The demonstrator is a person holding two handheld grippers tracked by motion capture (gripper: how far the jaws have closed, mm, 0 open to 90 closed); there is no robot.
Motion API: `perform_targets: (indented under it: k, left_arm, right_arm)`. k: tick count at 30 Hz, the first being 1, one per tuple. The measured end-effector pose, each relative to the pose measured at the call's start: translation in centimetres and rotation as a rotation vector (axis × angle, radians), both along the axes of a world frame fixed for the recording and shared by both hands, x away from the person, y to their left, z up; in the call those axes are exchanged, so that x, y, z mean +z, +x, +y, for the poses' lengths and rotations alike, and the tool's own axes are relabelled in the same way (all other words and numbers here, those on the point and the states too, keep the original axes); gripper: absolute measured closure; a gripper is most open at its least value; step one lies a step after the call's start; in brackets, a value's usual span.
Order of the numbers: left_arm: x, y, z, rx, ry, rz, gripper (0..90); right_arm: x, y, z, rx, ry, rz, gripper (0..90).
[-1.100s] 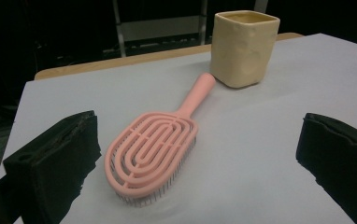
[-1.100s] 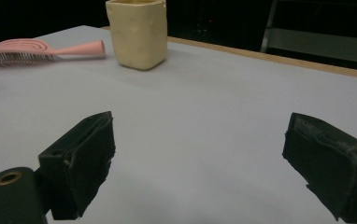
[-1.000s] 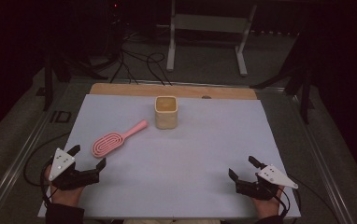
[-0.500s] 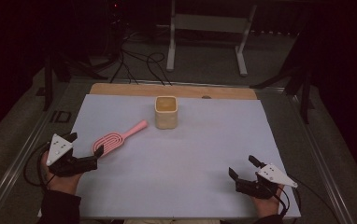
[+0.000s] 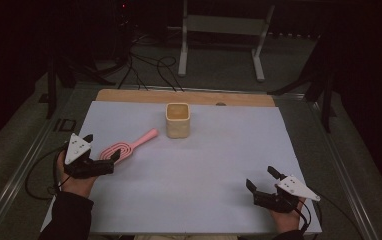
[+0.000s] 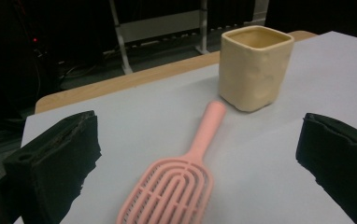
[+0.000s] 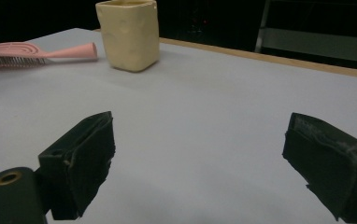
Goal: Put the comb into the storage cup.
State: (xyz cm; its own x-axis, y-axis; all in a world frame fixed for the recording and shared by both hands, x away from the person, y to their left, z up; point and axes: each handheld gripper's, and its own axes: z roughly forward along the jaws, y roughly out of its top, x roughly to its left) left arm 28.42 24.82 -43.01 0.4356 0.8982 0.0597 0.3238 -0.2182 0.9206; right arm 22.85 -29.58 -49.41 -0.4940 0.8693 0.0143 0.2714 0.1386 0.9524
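Brush (image 5: 128, 146), pink, lies flat on the tabletop (image 5: 204, 175) toward its left edge, handle pointing at the cream cup (image 5: 178, 120) that stands near the far edge. Left claw (image 5: 108, 162) sits just at the brush head with jaws spread wide and not touching it. Right claw (image 5: 261, 181) rests near the near right corner, jaws also spread, holding nothing.

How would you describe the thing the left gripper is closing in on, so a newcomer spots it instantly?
On the pale sheet covering the table, look left of the cream square cup. There lies a pink hairbrush, flat, handle towards the cup, head between the open left gripper jaws. It is the one pink, long-handled item.
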Motion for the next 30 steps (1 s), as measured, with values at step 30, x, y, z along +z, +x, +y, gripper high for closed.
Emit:
perform_targets:
  k: [30]
  left_arm:
    - [1.1,4.0,0.0,0.018,-0.044,0.016,0.2]
  right_arm:
    - [0.0,0.1,0.1,-0.001,-0.009,0.003,9.1]
